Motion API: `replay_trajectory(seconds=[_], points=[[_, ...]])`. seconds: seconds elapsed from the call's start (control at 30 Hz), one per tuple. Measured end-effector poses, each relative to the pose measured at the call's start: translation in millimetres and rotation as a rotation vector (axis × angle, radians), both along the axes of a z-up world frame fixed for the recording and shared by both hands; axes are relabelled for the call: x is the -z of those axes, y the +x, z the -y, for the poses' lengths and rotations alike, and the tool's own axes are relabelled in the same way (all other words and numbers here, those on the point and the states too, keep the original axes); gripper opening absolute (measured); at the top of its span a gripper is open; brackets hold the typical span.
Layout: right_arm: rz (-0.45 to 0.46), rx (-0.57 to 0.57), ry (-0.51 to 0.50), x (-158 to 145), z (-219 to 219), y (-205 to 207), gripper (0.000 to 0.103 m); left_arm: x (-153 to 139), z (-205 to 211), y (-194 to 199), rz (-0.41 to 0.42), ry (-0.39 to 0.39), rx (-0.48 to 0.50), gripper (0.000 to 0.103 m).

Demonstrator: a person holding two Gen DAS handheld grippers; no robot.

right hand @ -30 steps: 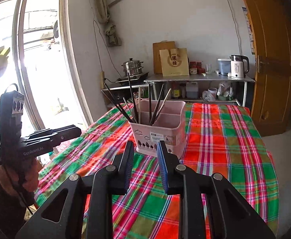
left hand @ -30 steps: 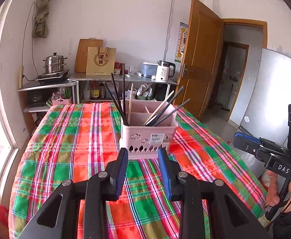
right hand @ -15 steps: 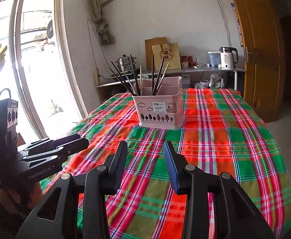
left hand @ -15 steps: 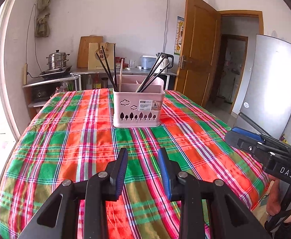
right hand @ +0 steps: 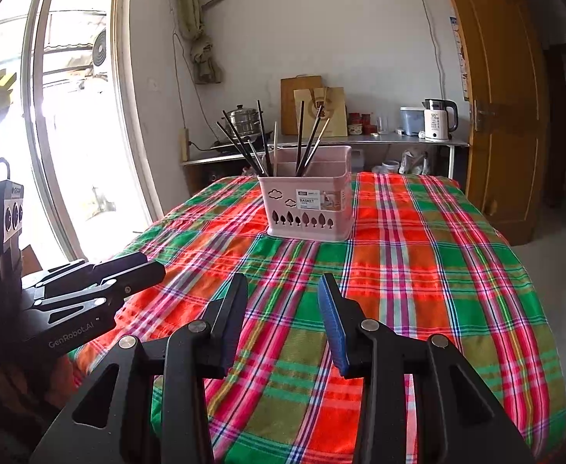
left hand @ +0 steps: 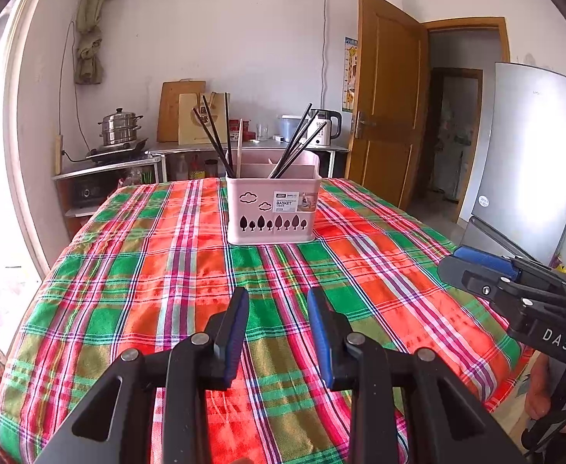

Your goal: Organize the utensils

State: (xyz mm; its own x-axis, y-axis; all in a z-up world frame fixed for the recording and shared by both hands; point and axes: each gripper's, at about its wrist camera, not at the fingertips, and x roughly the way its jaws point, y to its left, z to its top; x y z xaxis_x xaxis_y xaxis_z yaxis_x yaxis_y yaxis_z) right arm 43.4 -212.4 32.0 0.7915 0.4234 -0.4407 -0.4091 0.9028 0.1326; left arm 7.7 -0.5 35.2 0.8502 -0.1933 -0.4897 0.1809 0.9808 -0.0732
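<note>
A pink utensil basket (left hand: 271, 208) (right hand: 308, 208) stands upright on the plaid tablecloth (left hand: 147, 270) toward the far end of the table. Dark chopsticks (left hand: 213, 131) (right hand: 244, 143) and one pale stick lean out of its left compartment. More dark chopsticks (left hand: 298, 139) (right hand: 310, 135) lean out of its right compartment. My left gripper (left hand: 277, 297) hovers over the near part of the cloth, well short of the basket, open with nothing between its pads. My right gripper (right hand: 283, 282) is alongside it, open a little wider and also empty. Each gripper shows in the other's view (left hand: 453, 266) (right hand: 151, 266).
A steel shelf (left hand: 128, 166) with a steamer pot (left hand: 120, 127) stands behind the table. A counter (right hand: 418, 139) carries a kettle (right hand: 437, 120), a paper bag and jars. A large window (right hand: 70, 116) is on the left; a wooden door (left hand: 387, 96) and a fridge (left hand: 530, 154) are on the right.
Both grippers have drawn back from the basket toward the near table edge and sunk lower, so the basket now looks farther off. The right gripper's jaws stand slightly wider than a second ago.
</note>
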Motion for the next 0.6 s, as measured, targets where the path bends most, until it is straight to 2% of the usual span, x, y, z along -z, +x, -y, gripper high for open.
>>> replay_trajectory(seconds=[0.6], points=[[-0.006,0.003,-0.012,0.9,-0.8,-0.2,0.039,2.2,-1.8,1.8,-0.002,-0.008,-0.013,0.031]])
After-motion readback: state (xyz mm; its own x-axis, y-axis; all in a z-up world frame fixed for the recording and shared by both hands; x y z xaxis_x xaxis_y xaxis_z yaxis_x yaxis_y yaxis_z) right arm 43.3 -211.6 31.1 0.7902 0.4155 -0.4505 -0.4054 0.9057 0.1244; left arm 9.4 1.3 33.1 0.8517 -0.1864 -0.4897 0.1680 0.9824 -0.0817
